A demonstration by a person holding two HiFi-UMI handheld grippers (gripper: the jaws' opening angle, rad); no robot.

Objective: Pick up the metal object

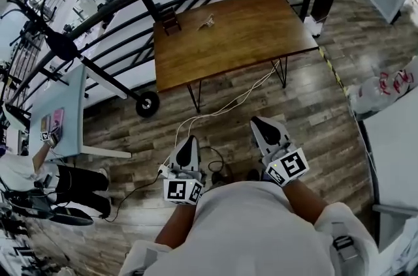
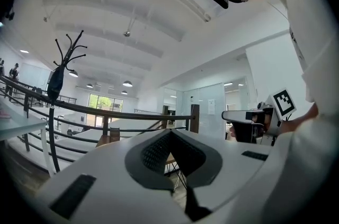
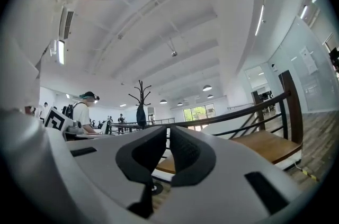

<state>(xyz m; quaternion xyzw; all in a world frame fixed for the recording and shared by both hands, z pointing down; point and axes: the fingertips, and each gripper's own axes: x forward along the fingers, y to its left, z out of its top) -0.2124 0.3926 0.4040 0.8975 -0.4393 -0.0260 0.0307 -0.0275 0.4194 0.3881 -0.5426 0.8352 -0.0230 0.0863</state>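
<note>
Lower centre, left side: left gripper (image 1: 187,145) low over the floor, jaws pressed together on nothing.
Upper centre: metal object (image 1: 208,21), small and pale, lies on the wooden table (image 1: 261,33), with a small dark item (image 1: 171,21) near it on its left.
Lower centre, right side: right gripper (image 1: 264,128), jaws closed up too, empty.
Direction: object lies up-frame between the two grippers, well apart from both.
Long axis: too small to tell.
Nearer hand: roughly even; right maybe slightly closer, my guess.
</note>
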